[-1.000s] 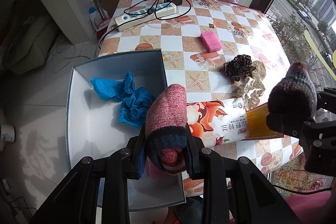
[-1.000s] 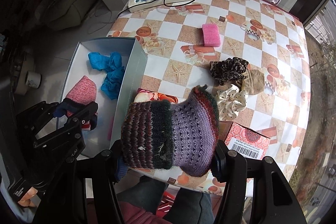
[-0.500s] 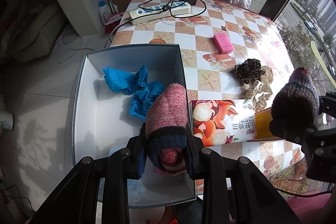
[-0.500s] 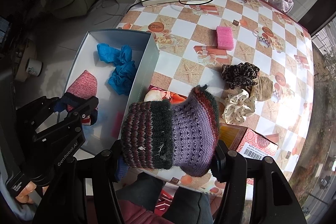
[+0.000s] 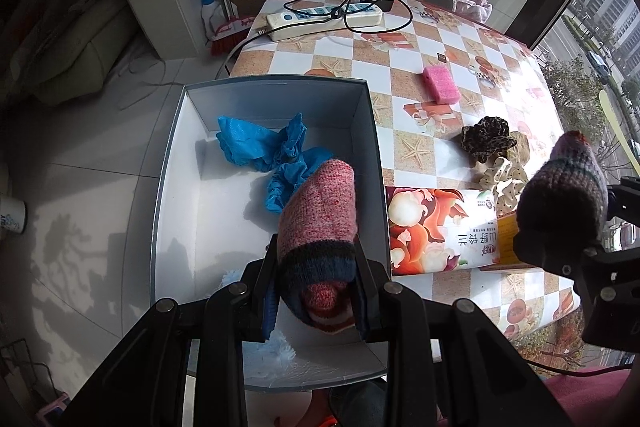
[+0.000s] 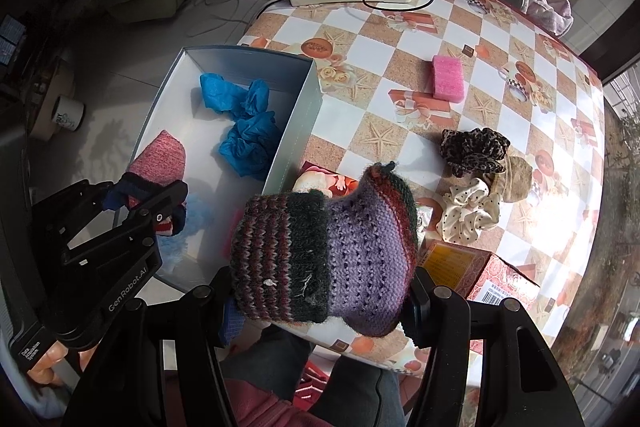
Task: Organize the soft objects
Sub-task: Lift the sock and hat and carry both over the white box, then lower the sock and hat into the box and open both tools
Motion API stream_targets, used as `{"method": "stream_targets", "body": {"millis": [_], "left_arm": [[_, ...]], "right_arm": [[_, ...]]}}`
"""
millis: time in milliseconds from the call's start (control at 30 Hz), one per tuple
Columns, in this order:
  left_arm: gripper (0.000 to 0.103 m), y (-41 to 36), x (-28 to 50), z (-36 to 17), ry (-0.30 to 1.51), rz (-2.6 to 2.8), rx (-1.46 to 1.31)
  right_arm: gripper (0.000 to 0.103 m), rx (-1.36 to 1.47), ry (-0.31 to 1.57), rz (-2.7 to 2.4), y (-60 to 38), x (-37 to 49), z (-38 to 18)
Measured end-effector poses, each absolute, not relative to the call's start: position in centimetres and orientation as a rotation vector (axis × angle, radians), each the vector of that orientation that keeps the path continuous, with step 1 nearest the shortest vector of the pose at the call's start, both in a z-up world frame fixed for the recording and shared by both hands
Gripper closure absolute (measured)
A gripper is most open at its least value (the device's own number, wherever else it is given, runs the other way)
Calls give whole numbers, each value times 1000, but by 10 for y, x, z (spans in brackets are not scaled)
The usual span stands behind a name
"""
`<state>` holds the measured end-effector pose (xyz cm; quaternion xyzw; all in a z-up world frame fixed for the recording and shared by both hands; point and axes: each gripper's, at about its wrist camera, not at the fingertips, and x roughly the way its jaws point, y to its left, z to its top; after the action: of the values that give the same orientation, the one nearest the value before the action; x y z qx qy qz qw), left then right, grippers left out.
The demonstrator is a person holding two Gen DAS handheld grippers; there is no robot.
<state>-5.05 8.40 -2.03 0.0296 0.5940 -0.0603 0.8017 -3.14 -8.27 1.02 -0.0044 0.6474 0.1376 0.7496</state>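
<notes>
My left gripper (image 5: 316, 301) is shut on a pink knitted sock (image 5: 320, 211) with a dark blue cuff, held over the grey open box (image 5: 368, 131) beside the table. Blue crumpled shoe covers (image 5: 272, 151) lie in the box, with pale blue fluff near its front. My right gripper (image 6: 320, 301) is shut on a purple and dark striped knitted sock (image 6: 328, 247), above the table's near edge next to the box (image 6: 308, 107). A pink sponge (image 6: 448, 79) and three scrunchies, leopard (image 6: 474, 147), beige (image 6: 518, 179) and dotted cream (image 6: 468, 211), lie on the checked table.
A printed packet (image 5: 436, 227) and an orange-red carton (image 6: 480, 267) lie near the table's front edge. A white power strip (image 5: 324, 19) with a black cable sits at the far end. Tiled floor, a mug (image 6: 70, 115) and a broom (image 5: 224, 27) are to the left.
Both grippers have shifted left with their socks. The pink sock now hangs over the box's inside instead of over its right wall, and the box shows more fully.
</notes>
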Motion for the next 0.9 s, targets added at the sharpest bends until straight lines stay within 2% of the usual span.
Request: {"method": "stream_targets", "body": {"millis": [900], "left_arm": [[70, 118, -48, -34, 1319, -69, 13]], "right_arm": [[41, -66, 1434, 358, -49, -23, 4]]}}
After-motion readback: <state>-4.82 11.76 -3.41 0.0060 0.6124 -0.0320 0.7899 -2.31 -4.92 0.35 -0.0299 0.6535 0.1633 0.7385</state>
